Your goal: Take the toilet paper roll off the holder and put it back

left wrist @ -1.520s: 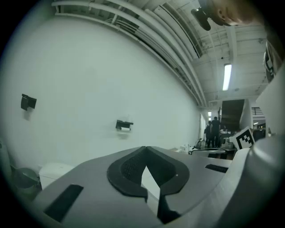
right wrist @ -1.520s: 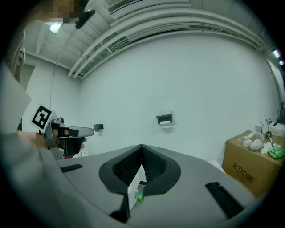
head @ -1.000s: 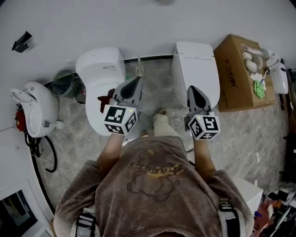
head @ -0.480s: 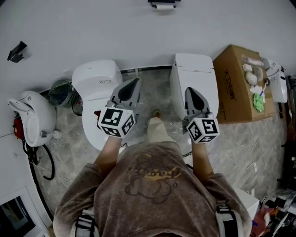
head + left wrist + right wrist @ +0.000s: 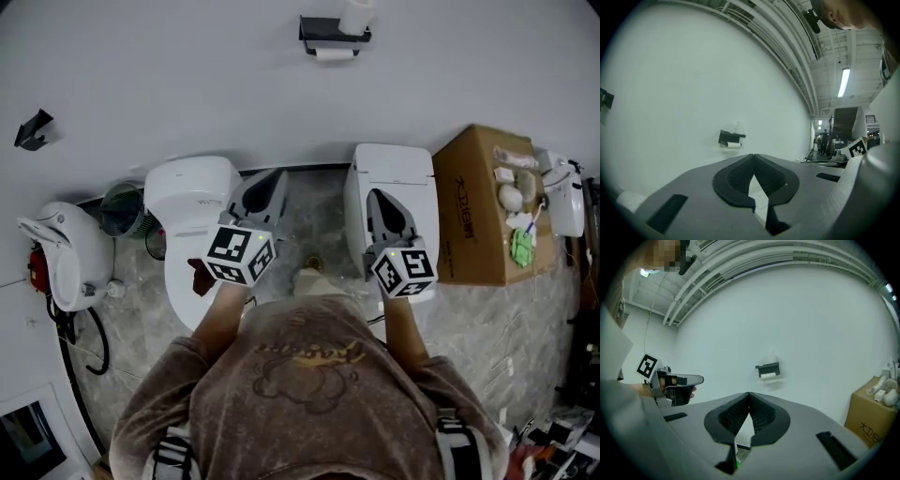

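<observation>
fingers: left gripper (image 5: pixel 270 180) and right gripper (image 5: pixel 379 199) both clenched, empty | toilet paper roll (image 5: pixel 335 54): hanging on wall holder (image 5: pixel 319 31), well ahead of both | risk: arriving clenched would jab the roll; a high reach could topple the white item (image 5: pixel 356 14) standing on the holder

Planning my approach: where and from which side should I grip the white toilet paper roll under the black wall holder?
Probably grip the white toilet paper roll across its round body, from the front and slightly below: it lies level along the wall, and the black holder covers its top.
</observation>
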Demonstrator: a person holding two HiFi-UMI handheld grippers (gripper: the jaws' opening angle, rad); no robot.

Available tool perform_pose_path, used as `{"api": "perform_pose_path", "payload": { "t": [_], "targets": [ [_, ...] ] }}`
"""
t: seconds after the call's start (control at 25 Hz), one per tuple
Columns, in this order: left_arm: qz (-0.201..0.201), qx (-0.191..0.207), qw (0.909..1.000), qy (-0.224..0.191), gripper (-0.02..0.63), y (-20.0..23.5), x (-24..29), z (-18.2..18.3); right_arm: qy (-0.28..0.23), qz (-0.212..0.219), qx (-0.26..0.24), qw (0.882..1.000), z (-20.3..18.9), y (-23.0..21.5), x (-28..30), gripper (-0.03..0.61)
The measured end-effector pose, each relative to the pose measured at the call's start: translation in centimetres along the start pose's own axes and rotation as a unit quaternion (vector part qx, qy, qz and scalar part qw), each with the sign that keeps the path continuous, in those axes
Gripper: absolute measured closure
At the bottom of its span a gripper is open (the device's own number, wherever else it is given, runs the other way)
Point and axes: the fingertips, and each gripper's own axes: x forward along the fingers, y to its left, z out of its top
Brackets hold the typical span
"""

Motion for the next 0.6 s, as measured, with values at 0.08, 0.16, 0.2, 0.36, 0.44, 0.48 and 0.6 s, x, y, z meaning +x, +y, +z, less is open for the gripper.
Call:
{"api": "perform_pose_path", "payload": {
  "t": [0.08,0.16,0.2,0.36,0.44,0.48,0.6],
  "targets": [
    [0.001,-0.002,1.0000,-0.003,0.595,0.4,1.8,0.7,0.001,0.009,0.001,1.000,0.6,-1.2,1.6,0.581],
    [0.004,-0.001,1.0000,-0.007,0.595,0.8,3.7,1.4,0.000,0.017,-0.002,1.000,1.3,-2.5,3.2,0.581],
    [0.006,0.000,0.9999,-0.009,0.595,1.1,4.5,1.7,-0.001,0.020,-0.003,1.000,1.7,-3.2,4.0,0.581],
    [0.016,0.001,0.9997,-0.016,0.595,2.1,7.5,2.4,-0.006,0.033,-0.006,0.999,2.6,-5.3,6.7,0.581],
    [0.021,0.004,0.9996,-0.020,0.595,2.5,8.7,2.8,-0.005,0.040,-0.004,0.999,2.7,-6.1,7.7,0.581],
    [0.022,0.006,0.9995,-0.021,0.595,2.6,9.3,3.0,-0.004,0.042,-0.003,0.999,2.8,-6.5,8.1,0.581],
    [0.021,0.009,0.9995,-0.024,0.595,3.1,11.0,3.6,-0.003,0.043,0.001,0.999,3.1,-7.6,9.3,0.581]
  ]
}}
